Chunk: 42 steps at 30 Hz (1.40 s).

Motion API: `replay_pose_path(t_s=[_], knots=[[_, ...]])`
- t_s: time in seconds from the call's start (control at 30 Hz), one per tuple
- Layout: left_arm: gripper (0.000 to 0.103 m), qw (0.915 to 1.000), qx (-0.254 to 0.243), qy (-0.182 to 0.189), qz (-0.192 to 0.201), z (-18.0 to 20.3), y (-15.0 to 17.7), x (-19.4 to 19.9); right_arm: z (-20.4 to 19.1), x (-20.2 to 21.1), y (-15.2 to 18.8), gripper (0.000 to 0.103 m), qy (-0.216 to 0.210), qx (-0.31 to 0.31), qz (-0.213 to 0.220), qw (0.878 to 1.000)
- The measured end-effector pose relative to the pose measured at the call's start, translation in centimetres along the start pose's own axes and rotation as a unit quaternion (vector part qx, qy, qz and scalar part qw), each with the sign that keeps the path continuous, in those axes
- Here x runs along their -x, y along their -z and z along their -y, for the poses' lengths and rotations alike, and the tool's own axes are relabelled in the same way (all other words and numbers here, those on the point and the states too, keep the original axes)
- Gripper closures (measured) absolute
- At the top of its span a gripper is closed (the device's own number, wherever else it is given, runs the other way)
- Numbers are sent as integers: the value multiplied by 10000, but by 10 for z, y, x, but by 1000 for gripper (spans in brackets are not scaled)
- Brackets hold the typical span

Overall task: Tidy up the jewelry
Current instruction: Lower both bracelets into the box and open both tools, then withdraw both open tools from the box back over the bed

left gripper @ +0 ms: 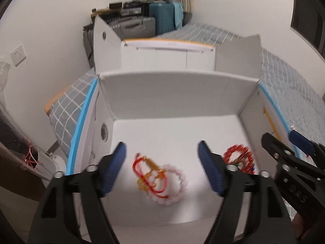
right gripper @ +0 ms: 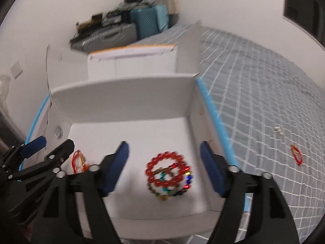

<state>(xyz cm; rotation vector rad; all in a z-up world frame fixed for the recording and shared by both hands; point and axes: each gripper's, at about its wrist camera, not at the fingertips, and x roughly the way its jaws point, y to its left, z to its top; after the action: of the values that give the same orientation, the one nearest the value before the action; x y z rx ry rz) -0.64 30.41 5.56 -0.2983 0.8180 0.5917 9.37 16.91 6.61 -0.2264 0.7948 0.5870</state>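
A white open box (left gripper: 162, 93) holds jewelry on its floor. In the left wrist view a pale pink bead bracelet (left gripper: 178, 181) tangled with red cord and gold pieces (left gripper: 148, 172) lies below my left gripper (left gripper: 162, 162), whose jaws are open with nothing pressed between them. In the right wrist view a red bead bracelet (right gripper: 164, 170) over a multicoloured bead bracelet (right gripper: 174, 191) lies on the box floor (right gripper: 142, 134) under my open right gripper (right gripper: 164, 162). The right gripper (left gripper: 284, 148) also shows at the right edge of the left view, and the left gripper (right gripper: 50, 144) at the left of the right view.
The box sits on a grey checked bed cover (right gripper: 264, 101). A small red cord bracelet (right gripper: 297, 155) and a tiny silvery piece (right gripper: 278, 130) lie on the cover to the right. A second white box (left gripper: 162, 55) stands behind. Suitcases (left gripper: 162, 18) stack against the far wall.
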Motion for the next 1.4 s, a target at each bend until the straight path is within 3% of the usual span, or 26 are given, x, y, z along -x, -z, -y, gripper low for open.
replay_pose_path(t_s=[0.07,0.17,0.3,0.53,0.73,0.9,1.17,1.4], knots=[[11,9999,23,105,105,10,-3,5,12,12,-2,22,115,-97,142,9998],[6,9995,-31,228,217,28,-5,11,38,31,-4,14,341,-280,386,9983],[6,9984,-181,400,351,62,-6,18,80,57,0,8,716,-495,707,9937],[6,9946,-480,821,420,134,-1,22,161,77,21,8,1162,-842,844,9860],[6,9894,-957,1019,399,212,-6,21,225,77,39,8,1483,-1013,625,9817],[6,9809,-1397,1349,100,277,-12,5,273,70,48,8,1611,-1165,391,9793],[6,9695,-1913,1519,-176,373,-21,-38,335,25,58,8,1555,-1341,-72,9787],[6,9609,-2282,1517,-390,429,-29,-89,367,-33,54,8,1376,-1472,-534,9780]])
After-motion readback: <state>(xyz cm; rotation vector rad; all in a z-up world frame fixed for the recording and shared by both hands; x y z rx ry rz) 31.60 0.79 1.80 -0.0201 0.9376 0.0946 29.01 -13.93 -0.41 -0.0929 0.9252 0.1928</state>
